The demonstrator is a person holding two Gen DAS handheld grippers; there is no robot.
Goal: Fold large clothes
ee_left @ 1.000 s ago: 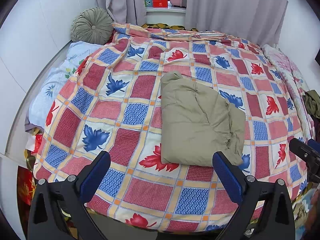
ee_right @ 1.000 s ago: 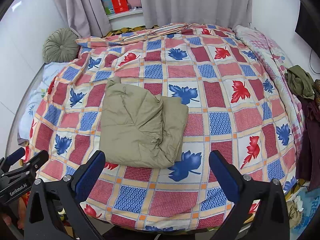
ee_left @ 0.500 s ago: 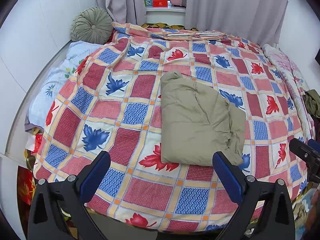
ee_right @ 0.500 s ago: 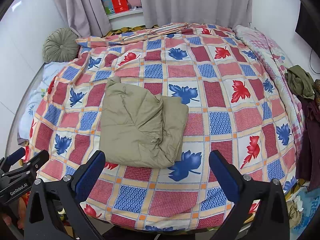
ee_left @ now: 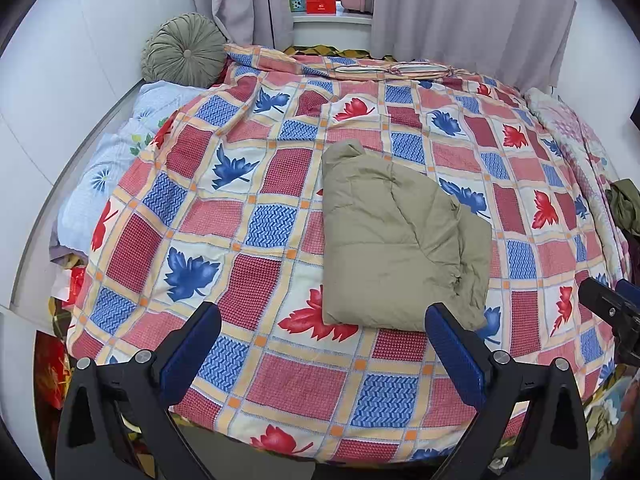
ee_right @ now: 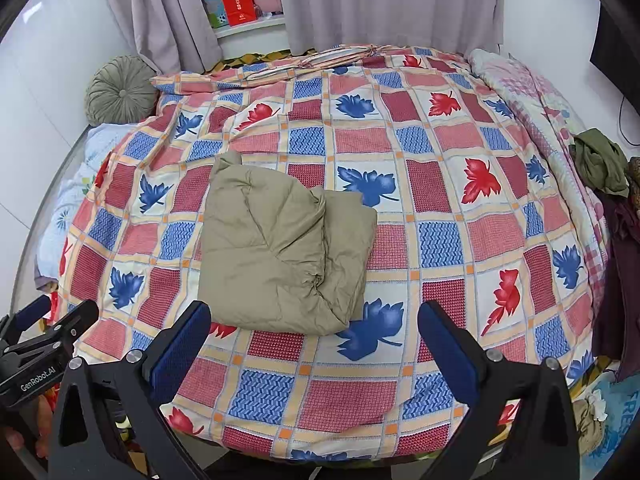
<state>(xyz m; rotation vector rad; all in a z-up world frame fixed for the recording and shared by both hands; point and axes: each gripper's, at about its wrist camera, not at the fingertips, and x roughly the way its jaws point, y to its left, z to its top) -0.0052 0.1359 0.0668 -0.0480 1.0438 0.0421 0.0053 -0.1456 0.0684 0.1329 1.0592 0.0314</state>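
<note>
— Olive-drab garment (ee_left: 400, 240) lies folded on the bed (ee_left: 280, 380), ahead of my left claw (ee_left: 320, 344) and right claw (ee_right: 312, 340), both spread wide, empty.
— Which step?
— Folding looks finished; next, probably another piece. Its long axis runs away from me.

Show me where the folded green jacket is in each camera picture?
Left wrist: the folded green jacket lies right of centre on the quilt, above the right fingertip.
Right wrist: the jacket lies left of centre, above the left fingertip.
Shared landmark: round green cushion, upper left in both.
</note>
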